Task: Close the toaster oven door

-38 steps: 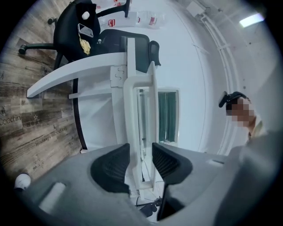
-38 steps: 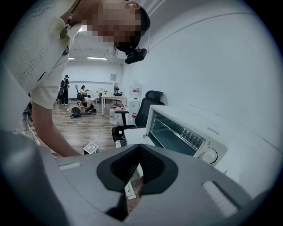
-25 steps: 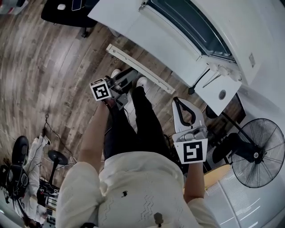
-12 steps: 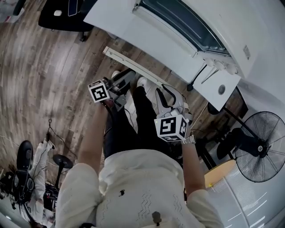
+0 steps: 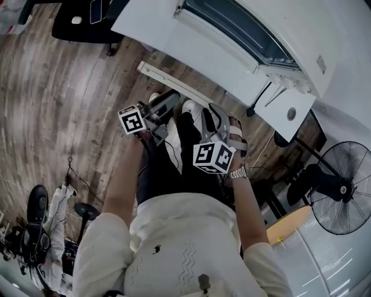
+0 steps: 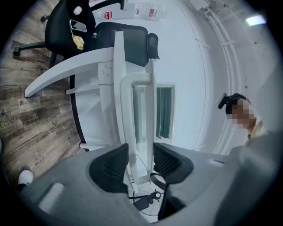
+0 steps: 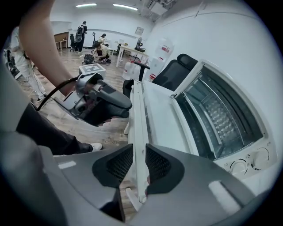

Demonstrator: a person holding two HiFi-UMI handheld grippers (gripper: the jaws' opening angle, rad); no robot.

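Observation:
The white toaster oven [image 5: 324, 35] stands on a white table with its glass door [image 5: 232, 26] dropped open. Along the door's free edge runs a long white handle bar [image 5: 174, 86]. My right gripper [image 5: 215, 116] is at the bar's right end. In the right gripper view the bar [image 7: 137, 110] fills the narrow gap between the pads, so the gripper [image 7: 139, 164] is shut on it. My left gripper [image 5: 168, 103] hangs just below the bar's middle. It [image 6: 140, 161] is open, and the handle [image 6: 131, 132] shows in the wider gap without touching both pads.
A standing fan [image 5: 342, 185] is at the lower right. A black office chair [image 5: 81, 17] sits at the top left on the wood floor [image 5: 58, 104]. The oven's knobs [image 7: 241, 167] face me at the right. People [image 7: 95, 46] are far back in the room.
My right gripper swung from the lower right up and left to the handle's right end. The left gripper barely shifted.

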